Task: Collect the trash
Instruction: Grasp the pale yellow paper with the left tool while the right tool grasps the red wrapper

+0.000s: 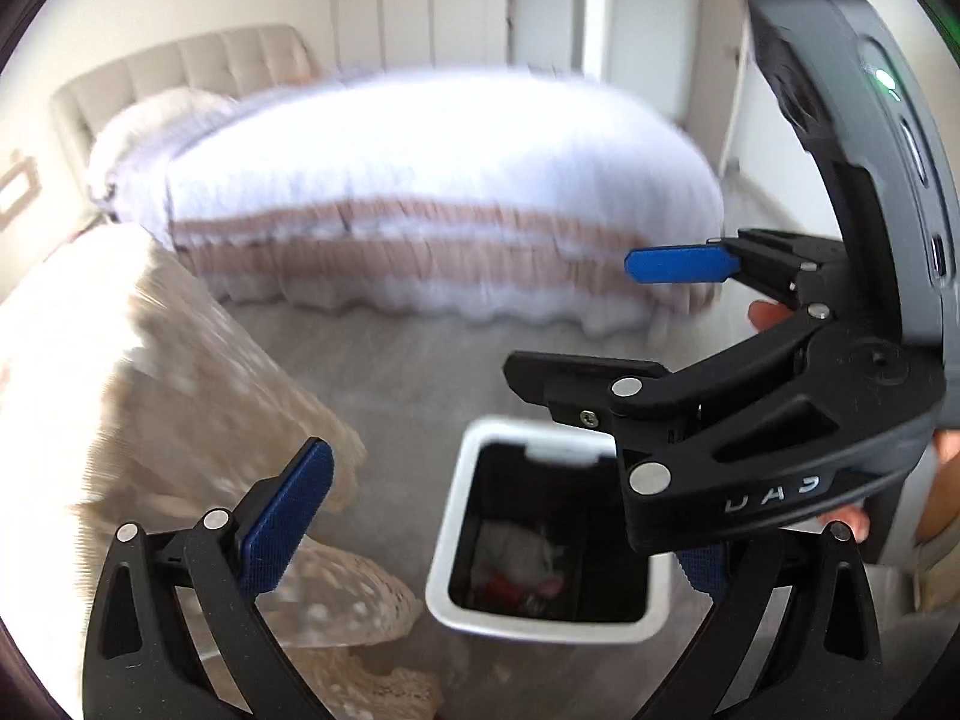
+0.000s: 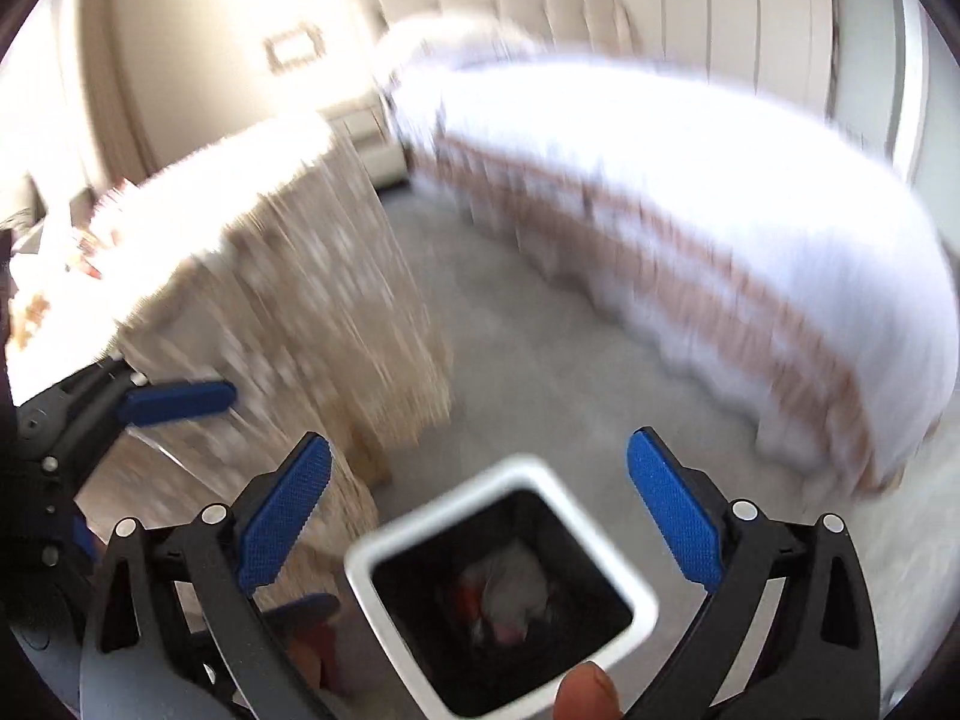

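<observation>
A white-rimmed trash bin (image 1: 447, 576) with a black liner stands on the grey carpet, also in the right wrist view (image 2: 639, 591). Crumpled white and red trash (image 1: 522, 558) lies at its bottom, also seen in the right wrist view (image 2: 504, 594). My left gripper (image 1: 492, 540) is open and empty just above the bin. My right gripper (image 2: 498, 522) is open and empty above the bin's mouth. It also shows from the side in the left wrist view (image 1: 600, 324), to the right of the bin. The left gripper shows at the left edge of the right wrist view (image 2: 180, 504).
A bed (image 1: 432, 192) with a white and pink frilled cover fills the back. A table with a beige lace cloth (image 2: 312, 300) stands left of the bin, with small items (image 2: 90, 240) on top. Grey carpet (image 2: 540, 372) lies between. A thumb (image 2: 588, 690) shows at the bottom edge.
</observation>
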Demonstrator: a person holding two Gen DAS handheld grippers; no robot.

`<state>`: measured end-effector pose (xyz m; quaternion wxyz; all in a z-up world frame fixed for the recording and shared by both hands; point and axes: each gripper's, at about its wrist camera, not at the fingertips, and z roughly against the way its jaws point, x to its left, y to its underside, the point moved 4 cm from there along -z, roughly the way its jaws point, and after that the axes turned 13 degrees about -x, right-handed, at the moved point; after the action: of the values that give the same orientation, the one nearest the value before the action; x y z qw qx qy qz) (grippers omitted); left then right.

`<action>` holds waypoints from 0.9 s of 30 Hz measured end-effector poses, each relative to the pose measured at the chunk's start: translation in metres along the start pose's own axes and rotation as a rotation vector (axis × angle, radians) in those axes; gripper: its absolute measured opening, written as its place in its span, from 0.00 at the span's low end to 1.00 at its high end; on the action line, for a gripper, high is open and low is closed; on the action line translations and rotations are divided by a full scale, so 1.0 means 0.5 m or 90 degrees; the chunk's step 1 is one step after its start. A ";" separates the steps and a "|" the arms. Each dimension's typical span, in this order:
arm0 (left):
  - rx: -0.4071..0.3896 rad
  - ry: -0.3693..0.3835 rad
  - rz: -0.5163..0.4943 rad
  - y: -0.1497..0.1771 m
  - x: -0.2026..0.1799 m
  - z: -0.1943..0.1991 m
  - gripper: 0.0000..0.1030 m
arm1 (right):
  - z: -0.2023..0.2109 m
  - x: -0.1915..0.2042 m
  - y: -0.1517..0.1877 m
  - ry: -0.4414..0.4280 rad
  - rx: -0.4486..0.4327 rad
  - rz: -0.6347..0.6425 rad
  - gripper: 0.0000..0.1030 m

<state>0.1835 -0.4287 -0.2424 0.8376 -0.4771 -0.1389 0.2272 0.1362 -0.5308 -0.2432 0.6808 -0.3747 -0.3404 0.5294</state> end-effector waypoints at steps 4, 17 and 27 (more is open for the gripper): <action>-0.074 -0.061 0.005 -0.052 0.038 0.108 0.95 | 0.065 0.067 -0.092 -0.049 -0.105 0.036 0.96; -0.176 -0.376 0.092 -0.013 0.280 0.446 0.95 | 0.072 0.326 -0.210 -0.201 -0.193 0.091 0.96; -0.179 -0.484 0.172 0.047 0.442 0.562 0.95 | 0.025 0.480 -0.223 -0.234 -0.161 0.130 0.96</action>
<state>0.2410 -0.0983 -0.1169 0.6161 -0.4829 -0.4040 0.4733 0.2270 -0.3123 -0.1239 0.4982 -0.3870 -0.4823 0.6078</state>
